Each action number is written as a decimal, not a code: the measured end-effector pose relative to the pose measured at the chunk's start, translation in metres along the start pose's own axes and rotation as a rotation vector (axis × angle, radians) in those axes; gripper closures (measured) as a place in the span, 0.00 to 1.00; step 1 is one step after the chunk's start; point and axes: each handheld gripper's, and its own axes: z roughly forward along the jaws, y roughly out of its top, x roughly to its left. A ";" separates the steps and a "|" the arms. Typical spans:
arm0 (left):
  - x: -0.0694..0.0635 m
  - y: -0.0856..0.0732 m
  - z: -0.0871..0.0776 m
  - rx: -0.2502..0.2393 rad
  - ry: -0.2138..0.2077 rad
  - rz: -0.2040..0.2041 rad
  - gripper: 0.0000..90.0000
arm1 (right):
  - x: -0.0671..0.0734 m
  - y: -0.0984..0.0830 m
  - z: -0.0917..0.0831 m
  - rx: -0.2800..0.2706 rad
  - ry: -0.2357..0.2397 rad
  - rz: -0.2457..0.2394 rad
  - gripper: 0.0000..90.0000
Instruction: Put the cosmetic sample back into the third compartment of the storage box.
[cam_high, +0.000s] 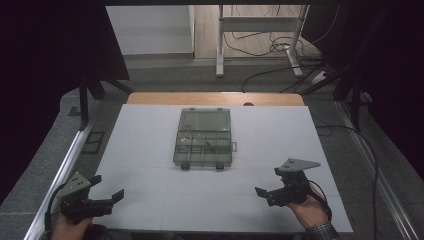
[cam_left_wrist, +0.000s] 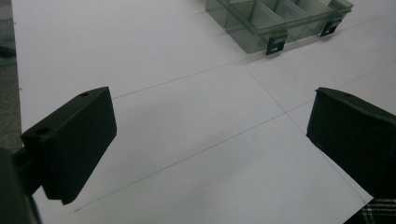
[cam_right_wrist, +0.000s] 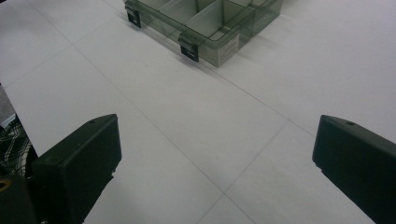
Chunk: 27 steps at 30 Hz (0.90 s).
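In the high view, the small bits inside the compartment box (cam_high: 204, 142) are too small to tell. Both gripper views cut that box off at the top edge, and each gripper's right-side jaw runs off the frame.

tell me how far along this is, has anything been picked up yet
Done: the clear compartment box lies open in the middle of the white table, lid flat behind it. In hand: nothing; the left gripper and right gripper are both open near the front edge. Whatever involves the box is left.
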 end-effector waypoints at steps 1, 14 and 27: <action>0.000 0.000 0.000 0.000 -0.001 -0.001 0.02 | -0.001 -0.002 -0.002 -0.007 -0.009 0.003 0.01; 0.000 0.000 0.000 -0.001 0.000 -0.002 0.02 | -0.011 -0.036 -0.032 -0.069 -0.177 0.115 0.00; 0.000 0.000 0.000 0.001 0.000 -0.004 0.02 | -0.014 -0.049 -0.037 -0.075 -0.224 0.137 0.00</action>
